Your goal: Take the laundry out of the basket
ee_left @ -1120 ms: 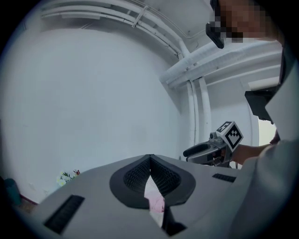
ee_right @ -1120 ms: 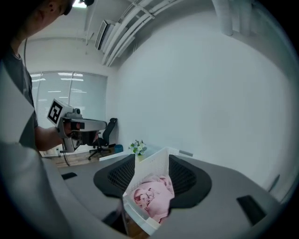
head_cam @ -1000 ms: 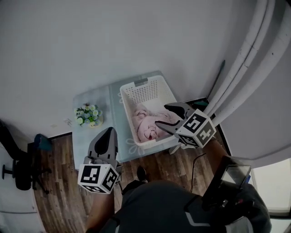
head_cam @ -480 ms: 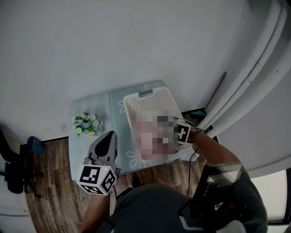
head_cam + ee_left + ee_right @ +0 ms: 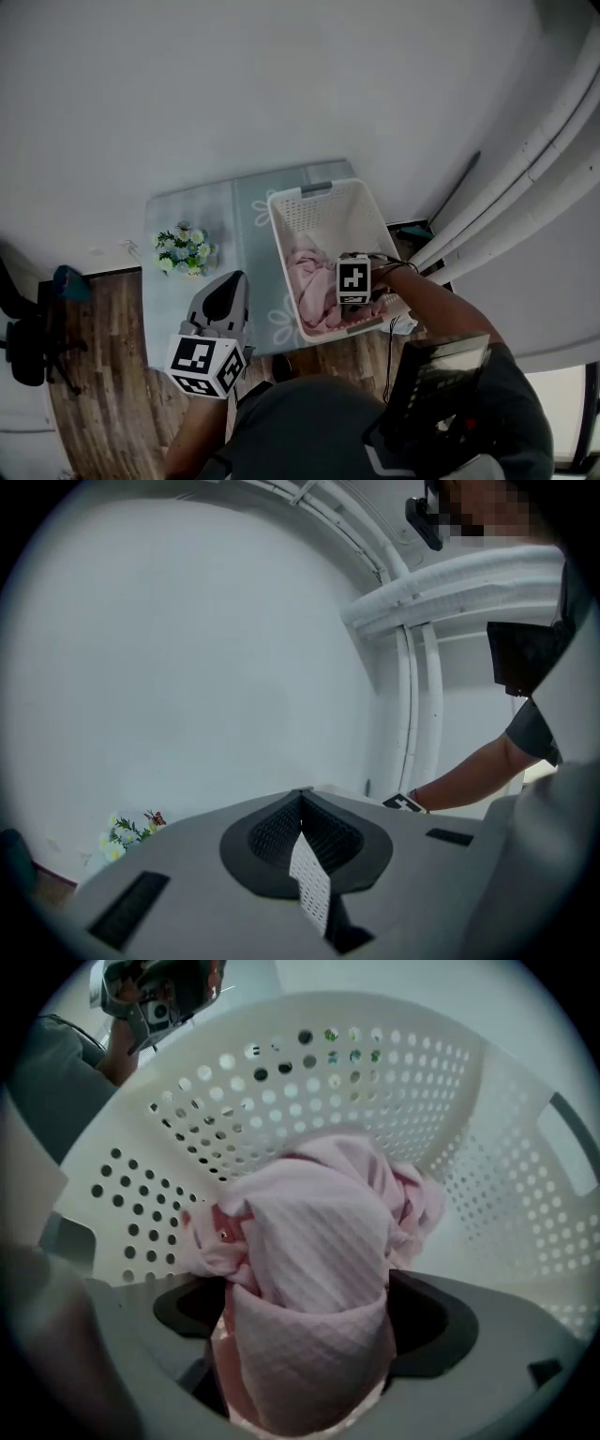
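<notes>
A white perforated laundry basket stands on a low pale table, with crumpled pink laundry in its near half. My right gripper points down into the basket, only its marker cube showing from above. In the right gripper view its jaws are opening, and a fold of the pink laundry bulges up between them, with the basket wall behind. My left gripper hangs shut and empty over the table's near edge, left of the basket. Its jaws meet in a line.
A small pot of flowers sits on the table left of the basket, also seen as flowers low on the left. A black chair stands on the wooden floor at far left. White curtain folds hang at the right.
My right gripper has dropped from above the basket's near rim down into the basket onto the pink laundry, and its jaws have widened. The left gripper has barely moved.
</notes>
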The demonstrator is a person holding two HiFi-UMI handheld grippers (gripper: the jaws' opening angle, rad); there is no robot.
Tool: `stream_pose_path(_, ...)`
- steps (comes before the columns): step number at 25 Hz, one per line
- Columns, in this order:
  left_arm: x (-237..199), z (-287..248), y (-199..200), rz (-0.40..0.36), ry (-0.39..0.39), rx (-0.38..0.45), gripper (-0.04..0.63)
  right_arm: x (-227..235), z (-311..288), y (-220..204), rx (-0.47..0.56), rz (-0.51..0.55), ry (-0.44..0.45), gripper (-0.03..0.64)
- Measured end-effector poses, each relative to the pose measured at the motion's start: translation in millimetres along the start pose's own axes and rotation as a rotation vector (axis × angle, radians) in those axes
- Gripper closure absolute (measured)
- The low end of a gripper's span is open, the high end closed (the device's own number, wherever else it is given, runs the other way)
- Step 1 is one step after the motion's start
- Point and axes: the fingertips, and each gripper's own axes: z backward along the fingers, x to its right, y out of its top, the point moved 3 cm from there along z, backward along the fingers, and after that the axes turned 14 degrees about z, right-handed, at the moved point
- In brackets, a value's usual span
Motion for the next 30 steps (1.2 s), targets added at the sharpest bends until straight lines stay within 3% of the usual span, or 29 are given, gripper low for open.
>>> stream_pose_path(5, -14, -6, -4, 0.014, 0.011, -0.019, 0.588, -5, -40, 8, 0.026, 0.052, 0.044, 0.097)
stream_pose_path(12, -25, -16, -13, 0.036, 0.013, -0.053, 0.588, -5, -61, 11, 0.028, 0.034, 0.099, 0.094)
stream_pose_path(23, -31, -29, -15, 0.048, -0.004, -0.068, 0.588, -11, -70, 14, 0.010, 0.058, 0.094, 0.091)
stream_pose_path(30, -27, -32, -15, 0.041, -0.018, -0.066, 0.588, -12, -65, 16, 0.028, 0.069, 0.062, 0.166)
